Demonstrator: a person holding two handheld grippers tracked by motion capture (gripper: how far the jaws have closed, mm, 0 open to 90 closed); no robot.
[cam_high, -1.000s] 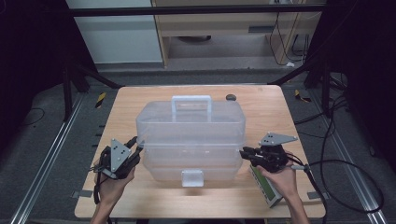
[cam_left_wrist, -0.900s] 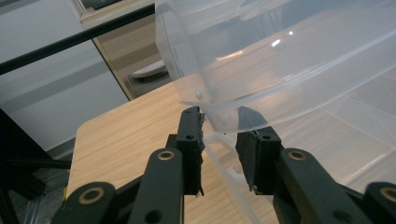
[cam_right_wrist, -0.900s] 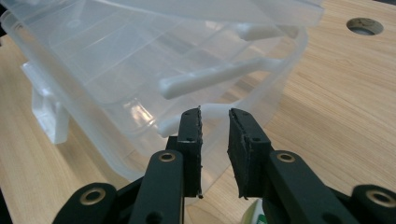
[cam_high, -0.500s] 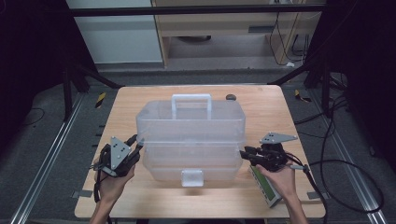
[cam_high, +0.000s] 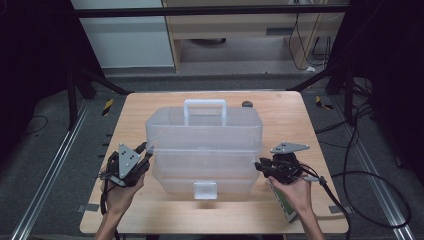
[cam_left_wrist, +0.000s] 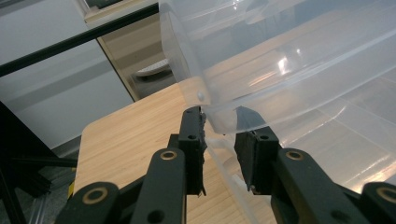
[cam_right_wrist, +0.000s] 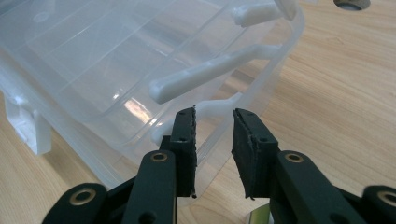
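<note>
Table (cam_high: 150, 107): pale wood, and everything you work on sits on it.
Toolbox (cam_high: 204, 145): the clear plastic box stands mid-table between your two hands, white handle (cam_high: 205, 104) upright at the back, white latch (cam_high: 205, 190) on the side facing you.
Your left gripper (cam_left_wrist: 219, 140): at the box's left end, jaws part open around the rounded corner of an upper tier; one pad looks to touch the plastic, though the clear wall makes that hard to judge.
Your right gripper (cam_right_wrist: 214, 140): at the box's right end, jaws part open and just closing a little, with the rim's edge between the pads and no pressing visible.
Green-edged board (cam_high: 281, 202): flat under your right hand.
Small dark knob (cam_high: 247, 104): beside the far right corner of the box.
</note>
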